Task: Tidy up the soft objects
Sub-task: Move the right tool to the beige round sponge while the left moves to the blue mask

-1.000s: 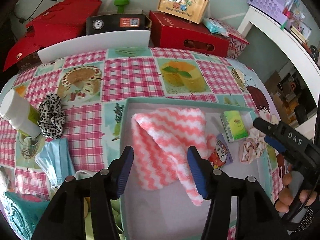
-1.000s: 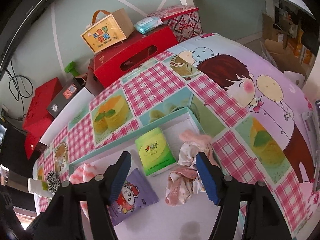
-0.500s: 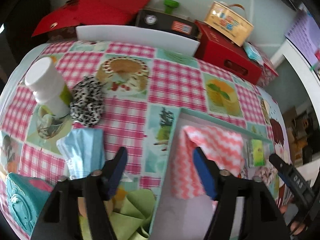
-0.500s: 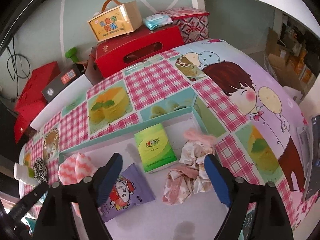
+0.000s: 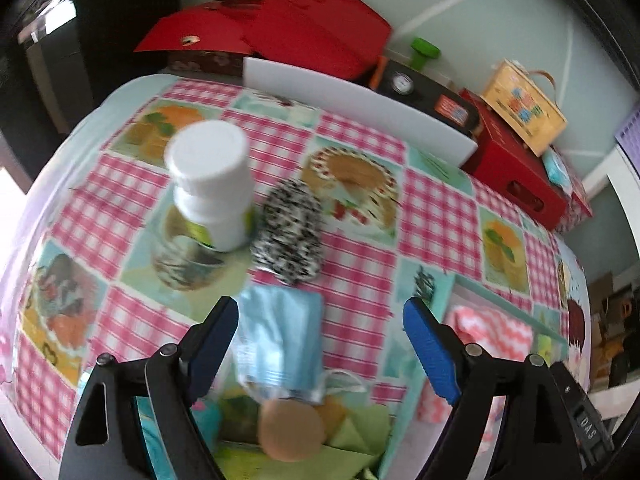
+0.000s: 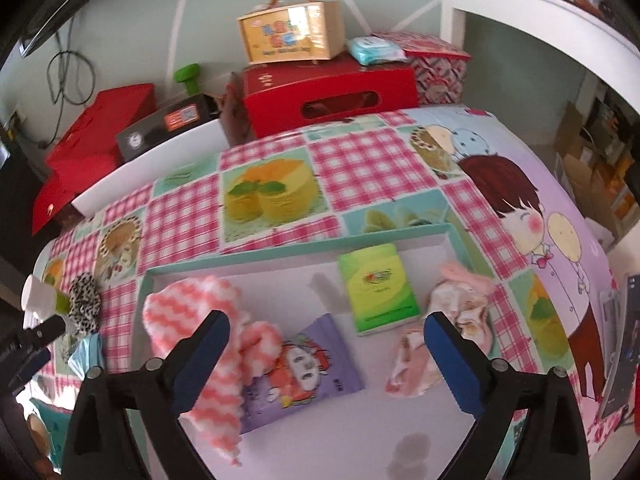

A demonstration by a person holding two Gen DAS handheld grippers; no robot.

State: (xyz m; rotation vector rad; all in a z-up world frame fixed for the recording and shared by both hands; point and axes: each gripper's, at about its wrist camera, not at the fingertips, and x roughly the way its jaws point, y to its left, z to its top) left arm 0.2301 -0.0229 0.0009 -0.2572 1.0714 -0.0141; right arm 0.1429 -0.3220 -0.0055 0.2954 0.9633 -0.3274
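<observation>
1. Between the left gripper's [image 5: 320, 340] opening, empty jaws lies the pale blue pleated face mask [image 5: 280, 340], flat on the pink-checked tablecloth [image 5: 360, 280], outside the shallow teal-rimmed tray [image 6: 280, 250].
2. Just beyond it sits a black-and-white spotted fabric scrunchie [image 5: 290, 236], beside a white-capped plastic bottle [image 5: 212, 184].
3. Likely light, limp and thin, the mask should be pinched across its folded middle, not by the ear loops.
4. Over the tray, the right gripper [image 6: 326, 356] is also spreading, holding nothing.
5. Below it lie a pink-and-white zigzag cloth [image 6: 192, 312], a purple cartoon packet [image 6: 304, 368] and a green tissue pack [image 6: 376, 288].
</observation>
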